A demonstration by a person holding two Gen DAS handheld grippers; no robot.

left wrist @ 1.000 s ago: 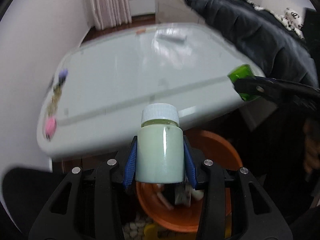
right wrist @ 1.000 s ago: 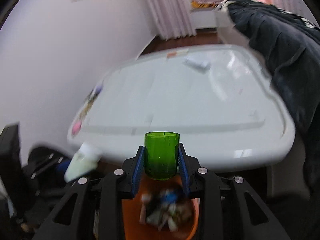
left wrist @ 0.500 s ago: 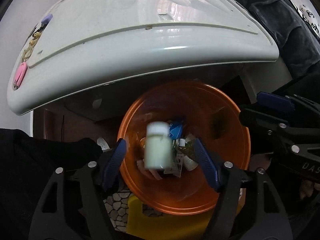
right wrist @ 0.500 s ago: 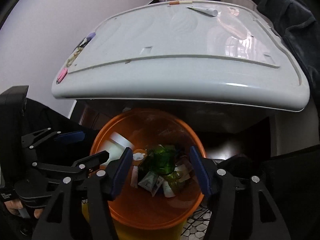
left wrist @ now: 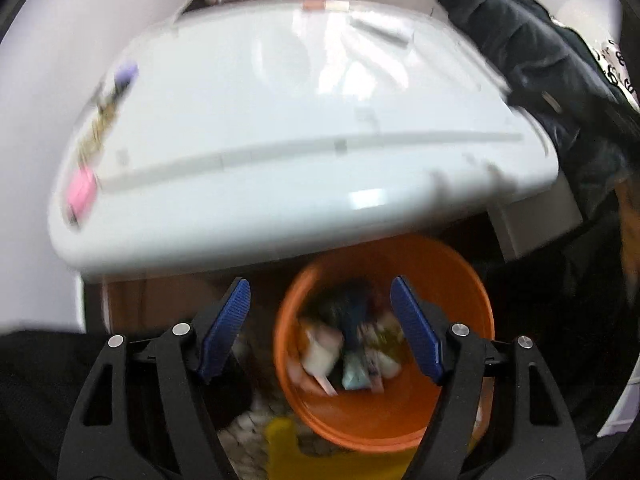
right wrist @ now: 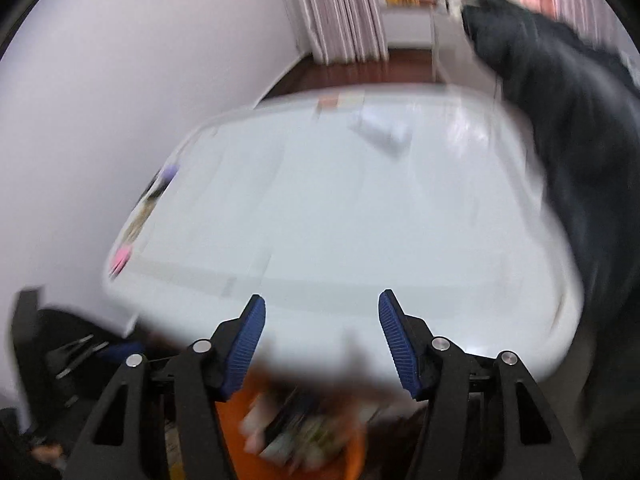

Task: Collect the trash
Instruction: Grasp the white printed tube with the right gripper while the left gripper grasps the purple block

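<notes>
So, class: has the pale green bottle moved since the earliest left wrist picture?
Yes. It left the left tool and dropped into the orange bin below the white table.

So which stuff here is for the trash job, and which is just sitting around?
For the job:
- orange bin under the table edge
- trash inside the bin
- left gripper, open and empty
- right gripper, open and empty

Just lying about:
- white table
- pink thing on the table
- dark coat
- curtains
</notes>
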